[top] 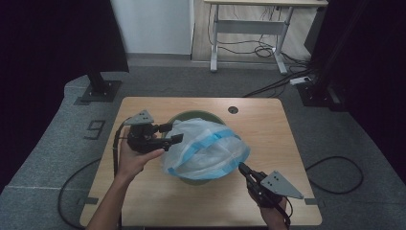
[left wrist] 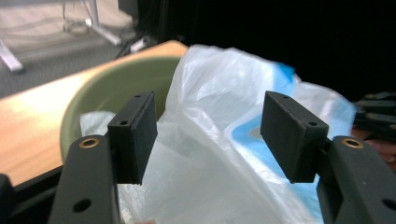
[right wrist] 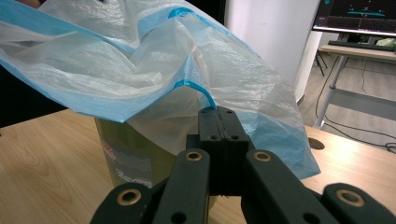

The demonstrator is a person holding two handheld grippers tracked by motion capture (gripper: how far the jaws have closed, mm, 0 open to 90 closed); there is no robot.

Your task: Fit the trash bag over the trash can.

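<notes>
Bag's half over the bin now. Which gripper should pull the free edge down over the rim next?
Left, probably. The left gripper has open jaws around loose film of the bin bag, right beside the green bin's uncovered rim. The right gripper is shut on the bag's near edge, anchoring it.

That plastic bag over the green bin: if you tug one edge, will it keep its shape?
Probably not. The plastic bag looks thin and crumpled, so it should flop and stretch. It seems light; the right gripper pinches its blue-edged rim easily. The green bin might shift.
</notes>
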